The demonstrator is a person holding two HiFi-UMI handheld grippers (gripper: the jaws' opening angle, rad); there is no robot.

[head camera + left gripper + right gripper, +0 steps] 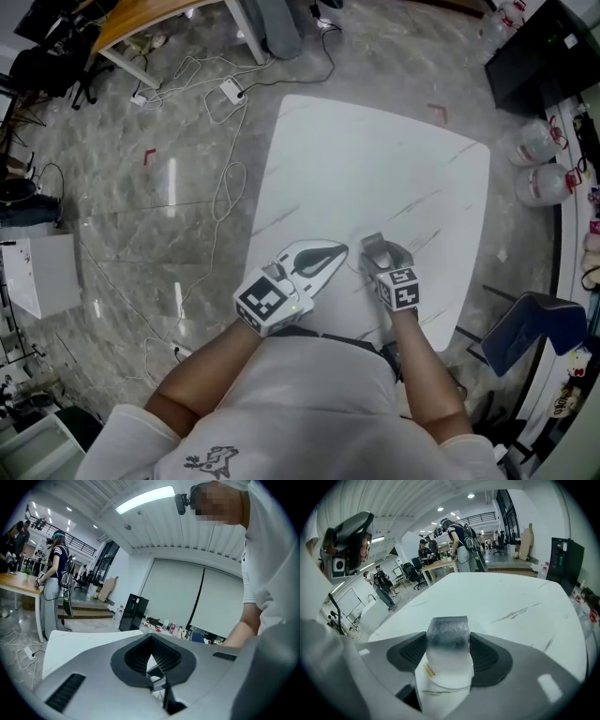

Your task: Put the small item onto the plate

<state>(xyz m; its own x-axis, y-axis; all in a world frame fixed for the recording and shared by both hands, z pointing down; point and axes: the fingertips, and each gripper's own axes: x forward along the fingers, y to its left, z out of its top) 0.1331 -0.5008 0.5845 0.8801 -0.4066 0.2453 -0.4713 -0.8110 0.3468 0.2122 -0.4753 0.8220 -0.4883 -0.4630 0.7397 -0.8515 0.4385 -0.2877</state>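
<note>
My right gripper is shut on a small item, a little bottle-like piece with a silvery grey top and a white body bearing a yellow label. It is pinched between the dark pads and held just above the white marble table near its front edge. Beside it, to the left, my left gripper has its jaw tips touching and nothing between them; only the table shows through the hollow of its pads. No plate shows in any view.
Cables trail over the grey floor left of the table. A white box stands at far left, a blue chair at right, large water bottles and a black cabinet at back right. People stand at a desk beyond.
</note>
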